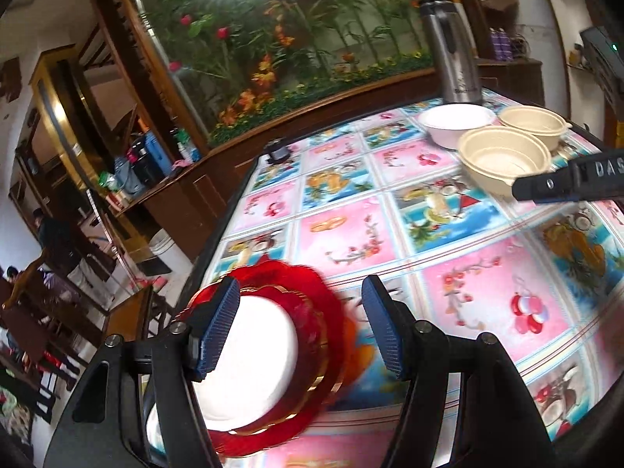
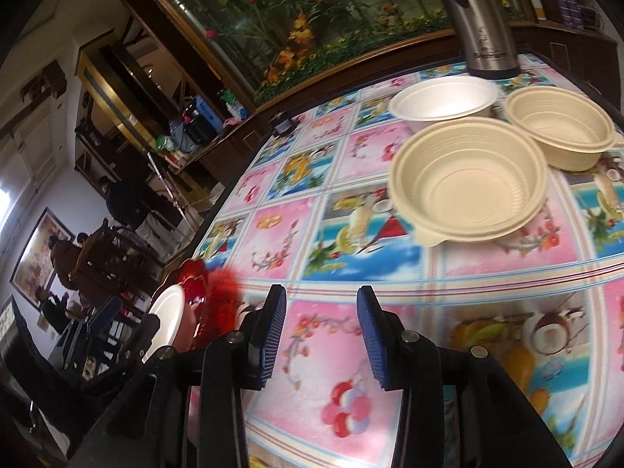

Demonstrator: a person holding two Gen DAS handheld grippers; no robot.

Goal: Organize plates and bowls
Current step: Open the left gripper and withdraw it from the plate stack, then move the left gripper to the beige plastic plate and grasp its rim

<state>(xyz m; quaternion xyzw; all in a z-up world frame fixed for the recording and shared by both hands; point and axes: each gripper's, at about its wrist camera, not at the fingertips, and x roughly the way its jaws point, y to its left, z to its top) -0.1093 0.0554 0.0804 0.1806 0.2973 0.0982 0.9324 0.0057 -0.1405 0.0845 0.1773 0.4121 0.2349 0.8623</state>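
A red scalloped plate (image 1: 327, 312) with a white plate (image 1: 257, 351) on it lies at the table's left edge, blurred. My left gripper (image 1: 300, 327) is open above it: its left finger covers part of the white plate, and its right finger stands clear of the red rim. My right gripper (image 2: 321, 331) is open over bare tablecloth, nothing between its pads. Ahead stand a white foam bowl (image 2: 440, 99) and two cream bowls (image 2: 468, 179) (image 2: 557, 128). The red plate (image 2: 199, 284) and white plate (image 2: 167, 319) show far left. The right gripper's finger (image 1: 565, 179) reaches in beside the nearer cream bowl (image 1: 503, 156).
A steel flask (image 1: 448, 50) stands behind the bowls at the far edge of the table (image 1: 487, 292), which has a pink and blue picture cloth. A small black object (image 1: 277, 152) sits at the far left corner. Chairs, shelves and people are beyond the left edge.
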